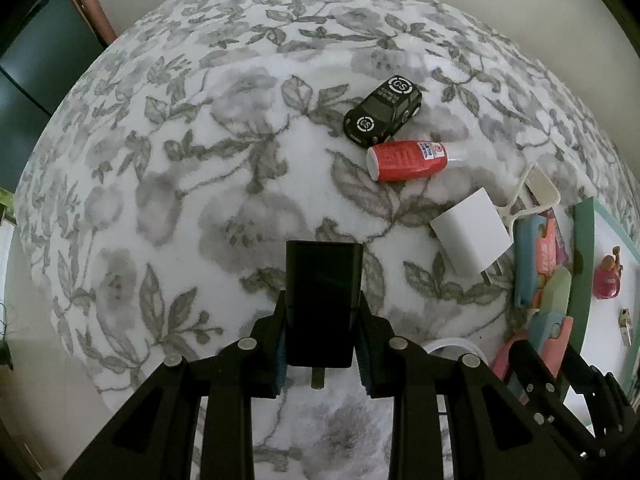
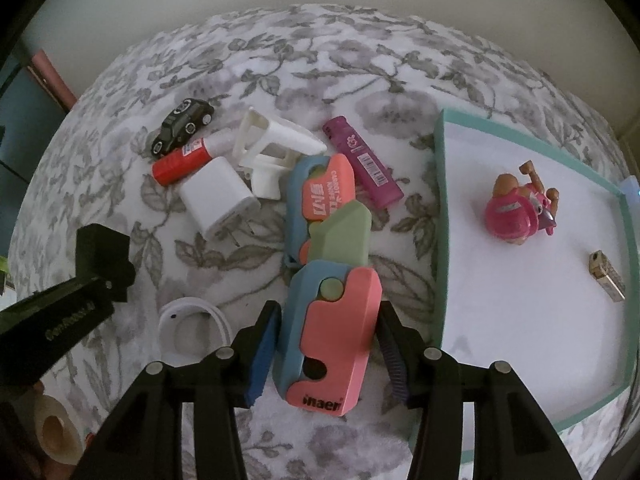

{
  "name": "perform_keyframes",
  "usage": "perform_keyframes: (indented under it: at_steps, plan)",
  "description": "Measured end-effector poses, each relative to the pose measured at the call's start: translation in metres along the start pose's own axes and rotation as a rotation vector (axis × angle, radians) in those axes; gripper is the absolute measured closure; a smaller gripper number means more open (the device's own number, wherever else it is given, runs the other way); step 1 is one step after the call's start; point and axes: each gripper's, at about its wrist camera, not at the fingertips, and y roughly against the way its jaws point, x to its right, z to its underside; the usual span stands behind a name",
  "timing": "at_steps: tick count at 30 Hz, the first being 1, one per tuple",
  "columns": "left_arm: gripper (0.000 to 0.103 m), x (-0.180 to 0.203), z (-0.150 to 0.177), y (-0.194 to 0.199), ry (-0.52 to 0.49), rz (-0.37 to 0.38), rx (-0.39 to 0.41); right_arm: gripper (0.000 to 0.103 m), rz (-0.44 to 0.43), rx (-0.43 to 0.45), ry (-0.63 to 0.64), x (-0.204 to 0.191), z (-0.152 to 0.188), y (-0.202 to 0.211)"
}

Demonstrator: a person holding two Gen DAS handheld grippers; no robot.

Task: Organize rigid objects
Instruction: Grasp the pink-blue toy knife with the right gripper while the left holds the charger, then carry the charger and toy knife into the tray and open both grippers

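1. While your left gripper (image 1: 322, 340) points steeply down over the floral cloth (image 1: 200, 200), its pads are clamped on a black plug adapter (image 1: 324, 300), whose prong shows below the body.
2. Your right gripper (image 2: 326, 344) straddles a pink-and-blue toy knife (image 2: 332, 336) lying on the cloth; the jaws stand partly apart, and whether the pads press its sides you cannot tell from this view.
3. A second toy knife (image 2: 324, 204), same colours with a green blade, lies just beyond the first, touching it.
4. Left of that sit a white charger (image 2: 218, 196), a red bottle (image 2: 180, 162) and a black toy car (image 2: 182, 124), close together; a white plastic spray head (image 2: 272, 148) lies beside the charger.
5. A purple lighter (image 2: 362, 162) lies between the knives and the tray.
6. The teal-rimmed tray (image 2: 440, 216) at right holds a pink figurine (image 2: 516, 210) and a small brass-coloured lighter (image 2: 606, 282), well apart.
7. A white cable loop (image 2: 192, 320) lies near the right gripper's left finger.
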Motion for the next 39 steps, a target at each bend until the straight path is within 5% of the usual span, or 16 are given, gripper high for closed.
perform_keyframes:
  at_steps: [12,23,32,39]
  plan:
    - [0.074,-0.001,0.002,-0.002,0.005,0.001,-0.001,0.057,0.026,0.014,0.036,-0.005,-0.001,0.003]
    - [0.074,0.012,-0.005,0.073,-0.027,0.087,0.188,0.057,-0.037,0.19,-0.023,0.014,-0.019,0.072]
    - [0.074,0.099,0.003,0.108,-0.186,0.204,0.217,0.057,0.063,0.265,-0.211,0.101,-0.017,0.113]
    - [0.074,0.174,0.036,0.096,-0.353,0.243,0.188,0.057,0.157,0.263,-0.414,0.19,-0.001,0.124]
